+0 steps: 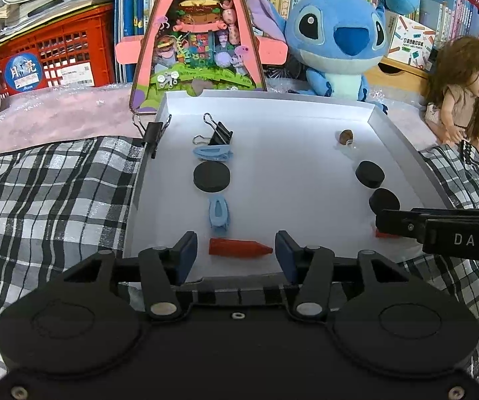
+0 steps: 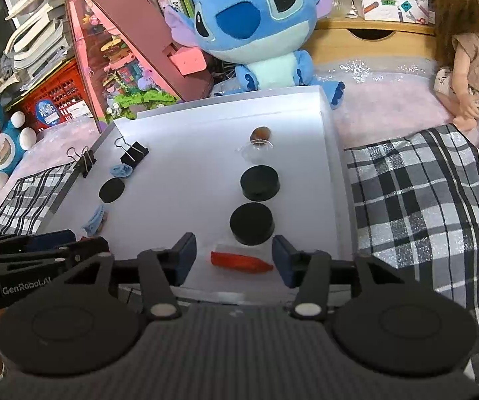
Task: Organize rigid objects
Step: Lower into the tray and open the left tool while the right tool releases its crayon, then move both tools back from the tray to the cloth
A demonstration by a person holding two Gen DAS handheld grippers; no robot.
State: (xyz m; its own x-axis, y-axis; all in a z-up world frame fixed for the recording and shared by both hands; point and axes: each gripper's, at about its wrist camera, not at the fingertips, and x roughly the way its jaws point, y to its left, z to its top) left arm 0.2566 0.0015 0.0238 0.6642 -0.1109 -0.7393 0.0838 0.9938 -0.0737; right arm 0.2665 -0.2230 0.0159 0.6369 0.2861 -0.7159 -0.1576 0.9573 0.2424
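Observation:
A white tray (image 1: 272, 106) holds two columns of small objects. The left column has a black binder clip (image 1: 218, 132), a blue hair clip (image 1: 213, 151), a black disc (image 1: 212, 176), a second blue clip (image 1: 219, 213) and a red bullet-shaped piece (image 1: 239, 248). My left gripper (image 1: 237, 253) is open, and that red piece lies between its pads untouched. The right column has a corked bottle (image 2: 260, 140), two black discs (image 2: 259, 182) (image 2: 252, 223) and another red piece (image 2: 241, 261). My right gripper (image 2: 234, 255) is open around this piece without pressing it.
A binder clip (image 1: 153, 133) is clamped on the tray's left rim. Checked cloth (image 1: 56, 200) lies on both sides of the tray. Behind it stand a blue plush (image 1: 336, 33), a pink triangular display (image 1: 199, 40), a doll (image 1: 462, 90), a red crate (image 1: 56, 50) and books.

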